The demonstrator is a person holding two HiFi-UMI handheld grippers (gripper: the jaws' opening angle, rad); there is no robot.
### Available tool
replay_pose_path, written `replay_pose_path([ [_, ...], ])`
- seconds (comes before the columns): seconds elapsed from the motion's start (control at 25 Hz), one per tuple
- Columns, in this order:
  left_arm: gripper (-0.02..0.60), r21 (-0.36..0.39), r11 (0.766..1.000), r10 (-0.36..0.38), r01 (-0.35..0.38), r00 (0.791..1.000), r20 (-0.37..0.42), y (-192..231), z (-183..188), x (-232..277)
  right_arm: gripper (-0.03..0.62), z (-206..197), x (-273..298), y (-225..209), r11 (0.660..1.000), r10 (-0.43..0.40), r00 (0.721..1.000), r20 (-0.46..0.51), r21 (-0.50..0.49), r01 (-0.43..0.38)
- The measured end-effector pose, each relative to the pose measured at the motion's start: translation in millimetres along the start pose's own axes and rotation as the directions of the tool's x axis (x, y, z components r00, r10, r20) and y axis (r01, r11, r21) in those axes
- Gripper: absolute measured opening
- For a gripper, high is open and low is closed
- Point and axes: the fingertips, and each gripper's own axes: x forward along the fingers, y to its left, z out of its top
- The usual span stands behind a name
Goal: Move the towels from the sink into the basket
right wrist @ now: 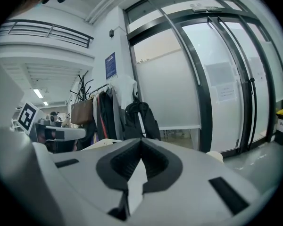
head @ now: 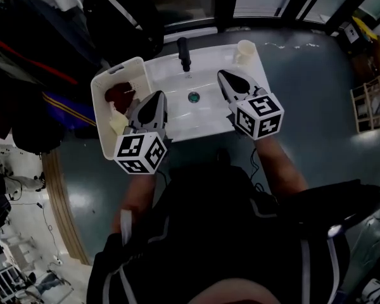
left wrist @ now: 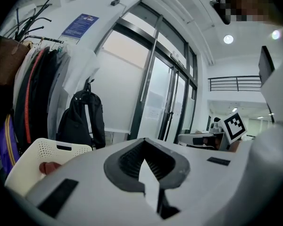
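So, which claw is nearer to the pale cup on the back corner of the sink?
Right. The right claw is just in front of the cup, a little to its left. The left claw is on the other side of the sink, at the basket rim.

White basket [head: 99,109] just beside white sink [head: 172,86], dark red towel [head: 119,94] and pale yellow towel [head: 118,123] crumpled inside

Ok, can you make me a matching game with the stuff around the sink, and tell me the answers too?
Things:
1. dark red towel
2. black tap
3. white cup
4. round metal drain

Places:
A. middle of the white sink
B. back right corner of the sink
C. inside the white plastic basket
D. centre of the sink's back edge

Pairs: 1-C, 2-D, 3-B, 4-A.
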Motion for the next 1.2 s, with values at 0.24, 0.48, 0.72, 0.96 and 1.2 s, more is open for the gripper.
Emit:
replay_pose_path([
  [0.24,0.003,0.03,0.999,0.016,-0.016,1.0,-0.005,-11.9,-1.1,5.0,0.008,-3.3,-7.9,-10.9,0.999,-0.009,1.0,-0.022,-0.042,0.008],
  [0.48,0.002,0.033,0.999,0.036,-0.036,0.999,-0.005,-13.3,-2.4,3.5,0.008,-1.8,-9.2,-10.8,0.998,0.002,1.0,-0.021,-0.058,-0.004],
  [0.72,0.003,0.026,0.998,0.06,-0.061,0.998,0.009,-9.0,-0.7,-1.2,0.008,-0.2,-8.0,-9.9,0.998,0.005,1.0,-0.02,-0.068,-0.006],
  [0.96,0.002,0.017,0.997,0.071,-0.072,0.997,0.008,-4.0,-4.4,-5.7,0.008,1.1,-5.6,-7.4,0.998,0.006,1.0,-0.015,-0.068,-0.007],
  [1.2,0.002,0.014,0.997,0.076,-0.076,0.997,0.011,-2.2,-4.1,-9.6,0.008,1.3,-5.9,-4.5,0.998,0.003,1.0,-0.012,-0.066,-0.004],
])
